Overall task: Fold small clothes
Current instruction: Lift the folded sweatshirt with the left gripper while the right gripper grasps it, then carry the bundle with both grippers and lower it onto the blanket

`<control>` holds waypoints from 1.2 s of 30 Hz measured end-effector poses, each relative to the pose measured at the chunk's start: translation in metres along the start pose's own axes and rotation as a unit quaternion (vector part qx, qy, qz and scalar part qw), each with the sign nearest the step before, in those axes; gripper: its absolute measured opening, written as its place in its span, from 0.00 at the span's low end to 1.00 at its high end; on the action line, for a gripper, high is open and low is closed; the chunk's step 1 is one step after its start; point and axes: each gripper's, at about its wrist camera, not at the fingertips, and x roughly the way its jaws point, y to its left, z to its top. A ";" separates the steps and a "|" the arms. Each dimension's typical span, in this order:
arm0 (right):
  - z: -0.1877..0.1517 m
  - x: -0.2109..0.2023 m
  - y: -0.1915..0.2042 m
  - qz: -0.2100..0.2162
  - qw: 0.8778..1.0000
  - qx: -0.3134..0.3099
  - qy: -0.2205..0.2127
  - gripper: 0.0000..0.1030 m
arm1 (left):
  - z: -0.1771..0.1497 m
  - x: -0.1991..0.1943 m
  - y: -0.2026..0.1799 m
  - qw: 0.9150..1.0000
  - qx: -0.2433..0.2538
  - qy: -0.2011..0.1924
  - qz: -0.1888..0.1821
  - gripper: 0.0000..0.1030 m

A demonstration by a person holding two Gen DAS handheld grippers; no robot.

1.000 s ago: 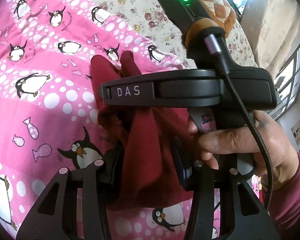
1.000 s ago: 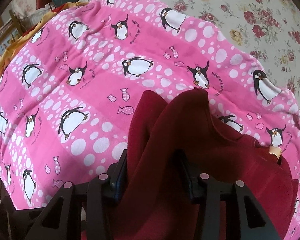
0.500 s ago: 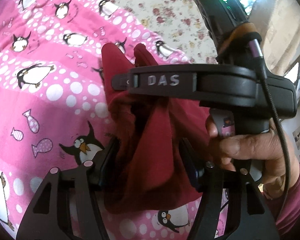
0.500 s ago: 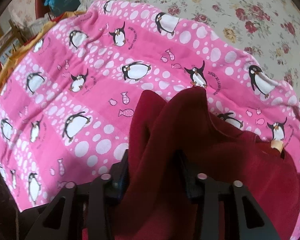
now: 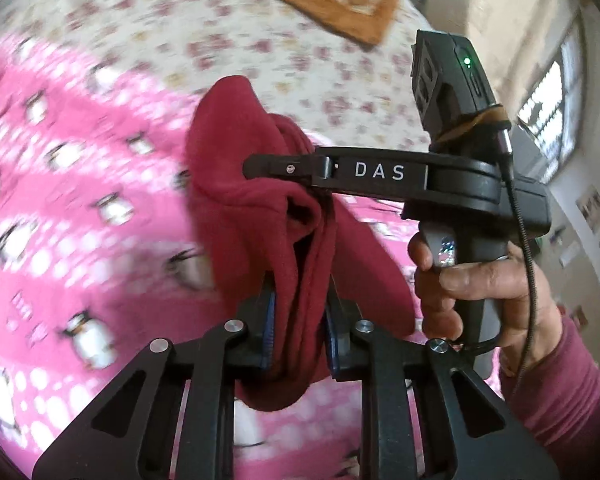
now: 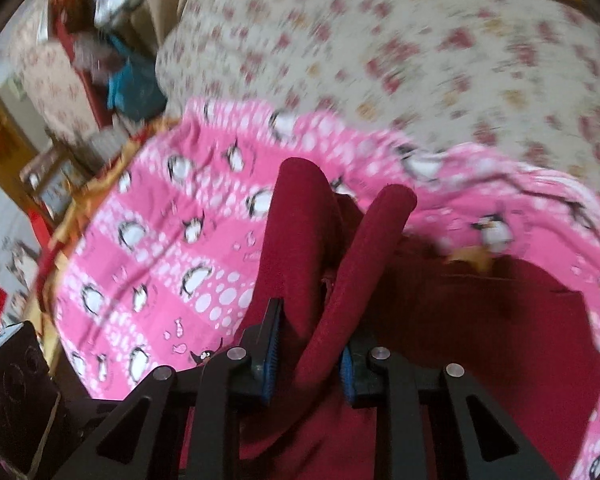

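Gripper on the left (image 5: 298, 330): in the left wrist view its jaws are pinched tight on a bunched fold of the dark red garment (image 5: 256, 200), which rises above the pink penguin blanket (image 5: 72, 208). Just right of the garment, the right gripper's black body marked DAS reaches into the cloth, held by the person's right hand (image 5: 476, 284). Beyond the blanket lies the floral bedsheet (image 5: 228, 32).

Right wrist view: the right gripper (image 6: 310, 354) is clamped on another fold of the dark red garment (image 6: 480, 320), whose remainder spreads to the right over the pink penguin blanket (image 6: 172, 248).
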 end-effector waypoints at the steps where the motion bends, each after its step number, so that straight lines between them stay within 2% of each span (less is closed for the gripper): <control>1: -0.001 -0.016 -0.012 0.000 1.000 0.010 -0.014 0.23 | 0.005 0.007 -0.012 1.000 0.011 0.007 -0.004 0.16; 4: -0.008 -0.053 -0.044 -0.012 0.999 0.028 -0.037 0.23 | 0.012 0.031 -0.043 0.999 0.036 0.027 -0.012 0.16; 8: -0.028 -0.084 -0.097 -0.038 0.995 0.072 -0.056 0.18 | 0.002 0.076 -0.073 0.997 0.049 0.061 -0.019 0.16; 10: -0.045 -0.088 -0.132 -0.054 0.990 0.118 -0.060 0.16 | -0.008 0.102 -0.081 0.995 0.047 0.085 -0.022 0.16; 11: -0.052 -0.087 -0.145 -0.060 0.987 0.137 -0.057 0.16 | -0.012 0.112 -0.083 0.994 0.043 0.096 -0.027 0.09; 12: -0.060 -0.082 -0.156 -0.064 0.985 0.151 -0.050 0.16 | -0.018 0.122 -0.085 0.993 0.042 0.110 -0.029 0.09; 14: -0.081 -0.070 -0.176 -0.053 0.980 0.189 -0.032 0.16 | -0.027 0.134 -0.091 0.991 0.056 0.120 -0.016 0.09; 17: -0.103 -0.067 -0.189 0.004 0.969 0.245 -0.038 0.17 | -0.032 0.134 -0.098 0.989 0.091 0.114 0.008 0.09; 19: -0.112 -0.074 -0.187 0.017 0.968 0.242 -0.059 0.29 | -0.032 0.128 -0.098 0.988 0.101 0.114 0.013 0.09; 20: -0.114 -0.076 -0.184 0.019 0.969 0.237 -0.066 0.45 | -0.033 0.124 -0.103 0.988 0.103 0.114 0.014 0.09; 21: -0.116 -0.079 -0.181 0.025 0.969 0.232 -0.074 0.54 | -0.033 0.120 -0.104 0.988 0.105 0.113 0.016 0.09; 27: -0.124 -0.085 -0.181 0.068 0.967 0.230 -0.083 0.58 | -0.034 0.089 -0.114 0.990 0.100 0.097 0.015 0.10; 29: -0.126 -0.086 -0.181 0.083 0.965 0.236 -0.083 0.58 | -0.031 0.082 -0.114 0.991 0.093 0.093 0.012 0.23; 31: -0.128 -0.088 -0.181 0.090 0.964 0.236 -0.084 0.59 | -0.030 0.072 -0.111 0.993 0.085 0.086 0.013 0.30; 36: -0.132 -0.091 -0.174 0.092 0.967 0.226 -0.078 0.65 | -0.026 0.058 -0.102 0.993 0.078 0.076 0.037 0.30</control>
